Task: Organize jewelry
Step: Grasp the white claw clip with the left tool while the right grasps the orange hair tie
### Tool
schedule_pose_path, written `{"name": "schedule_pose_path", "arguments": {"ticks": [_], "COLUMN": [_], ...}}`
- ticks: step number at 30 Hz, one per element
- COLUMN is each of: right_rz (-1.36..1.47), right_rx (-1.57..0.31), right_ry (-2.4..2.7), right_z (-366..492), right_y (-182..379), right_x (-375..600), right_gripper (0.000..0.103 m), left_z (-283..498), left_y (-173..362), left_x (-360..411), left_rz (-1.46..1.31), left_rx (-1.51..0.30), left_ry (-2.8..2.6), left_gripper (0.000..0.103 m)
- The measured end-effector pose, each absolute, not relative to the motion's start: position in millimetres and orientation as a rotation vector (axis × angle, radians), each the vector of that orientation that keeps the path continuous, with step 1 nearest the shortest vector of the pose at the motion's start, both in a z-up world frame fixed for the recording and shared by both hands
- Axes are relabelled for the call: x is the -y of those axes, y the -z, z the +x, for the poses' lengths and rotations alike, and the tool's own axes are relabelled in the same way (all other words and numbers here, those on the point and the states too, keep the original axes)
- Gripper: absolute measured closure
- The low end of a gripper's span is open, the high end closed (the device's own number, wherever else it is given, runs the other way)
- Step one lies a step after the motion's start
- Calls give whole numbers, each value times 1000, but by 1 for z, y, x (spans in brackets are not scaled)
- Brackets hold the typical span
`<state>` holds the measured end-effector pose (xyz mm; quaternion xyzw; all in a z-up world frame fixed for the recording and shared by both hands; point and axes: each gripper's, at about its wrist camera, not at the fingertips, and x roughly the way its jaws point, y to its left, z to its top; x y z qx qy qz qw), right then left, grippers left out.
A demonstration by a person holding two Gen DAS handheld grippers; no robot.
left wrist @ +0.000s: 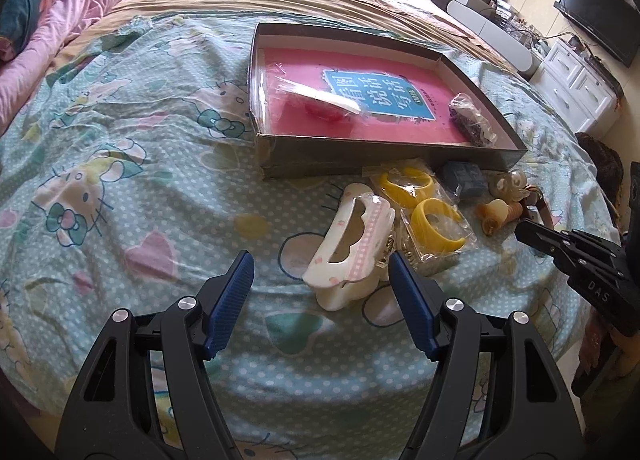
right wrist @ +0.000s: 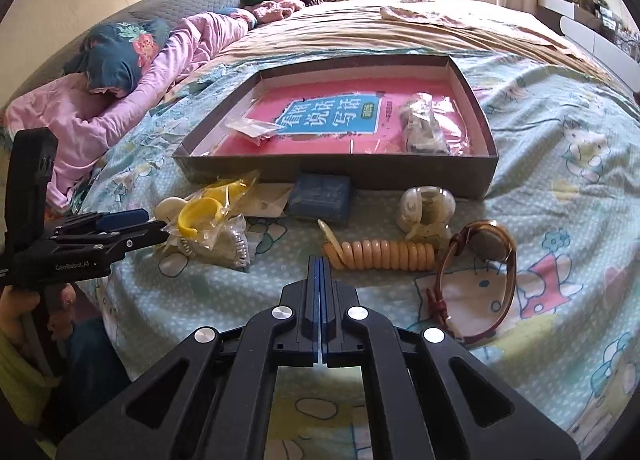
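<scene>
On the bed [left wrist: 120, 132], a shallow grey box [left wrist: 360, 156] holds a pink book [left wrist: 320, 72] with two small plastic packets lying on it. The jewelry sits in a loose row on the sheet just in front of the box. The left gripper [left wrist: 320, 272] is spread wide, its blue pads on either side of a white hair claw clip [left wrist: 348, 244], not touching it. Beside the clip lies a bag of yellow bangles [left wrist: 424, 208], then a small blue box [right wrist: 322, 198]. The right gripper [right wrist: 320, 264] is pressed together and empty, pointing at an orange coil hair tie [right wrist: 384, 254]. A brown-strapped watch [right wrist: 484, 272] lies just right of the coil, a cream clip [right wrist: 426, 208] behind it
</scene>
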<state>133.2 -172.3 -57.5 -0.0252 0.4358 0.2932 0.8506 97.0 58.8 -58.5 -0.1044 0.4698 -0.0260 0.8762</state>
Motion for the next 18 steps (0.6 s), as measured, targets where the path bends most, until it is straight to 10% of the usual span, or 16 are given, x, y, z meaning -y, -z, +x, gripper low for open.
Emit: {"name": "schedule_pose_path", "arguments": {"ticks": [7,18], "right_rz": [-145,-232], "right_rx": [-897,-881], "right_ry": [-604,-677], "right_z": [147,152], "right_y": [60,63], "right_x": [161,134], "right_gripper": [79,98], "left_z": [104,101], "left_y": [67,59], "left_x": [-55,-47], "left_rz": [-237,-216], "left_rx": [-1001,-969], "left_ry": [86,117], "left_gripper": [43,70]}}
